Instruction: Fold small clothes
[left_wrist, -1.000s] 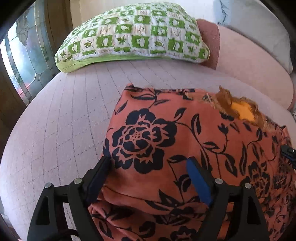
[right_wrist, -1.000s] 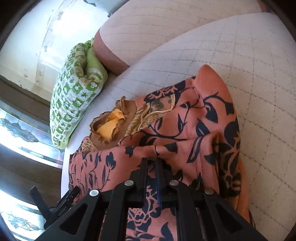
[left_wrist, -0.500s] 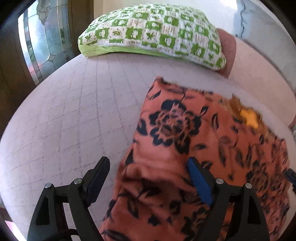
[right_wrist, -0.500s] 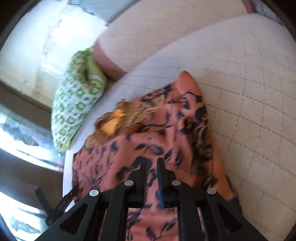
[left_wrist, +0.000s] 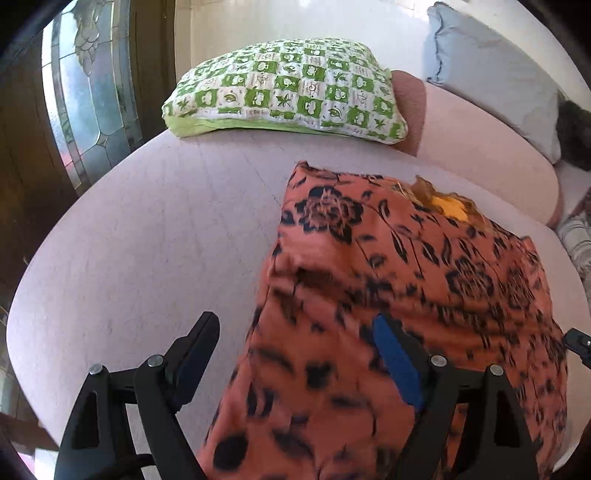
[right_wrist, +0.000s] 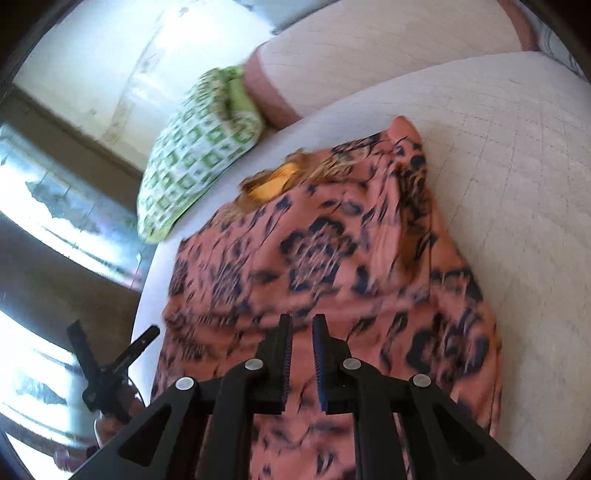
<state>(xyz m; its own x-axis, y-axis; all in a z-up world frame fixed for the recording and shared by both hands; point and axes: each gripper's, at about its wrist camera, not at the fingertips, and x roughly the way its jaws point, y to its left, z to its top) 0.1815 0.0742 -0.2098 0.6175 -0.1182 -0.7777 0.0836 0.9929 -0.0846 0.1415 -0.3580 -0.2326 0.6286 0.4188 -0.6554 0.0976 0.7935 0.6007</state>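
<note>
Quilted cushion (left_wrist: 155, 258); no legible writing.

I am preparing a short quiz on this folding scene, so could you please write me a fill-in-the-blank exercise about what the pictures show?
1. The orange garment carries a dark ____ print.
2. The checked pillow is white and ____.
3. The left gripper has its jaws wide ____.
4. At the garment's far edge a ____ patch shows inside the brown frilled trim.

Missing words: floral; green; open; yellow
</note>
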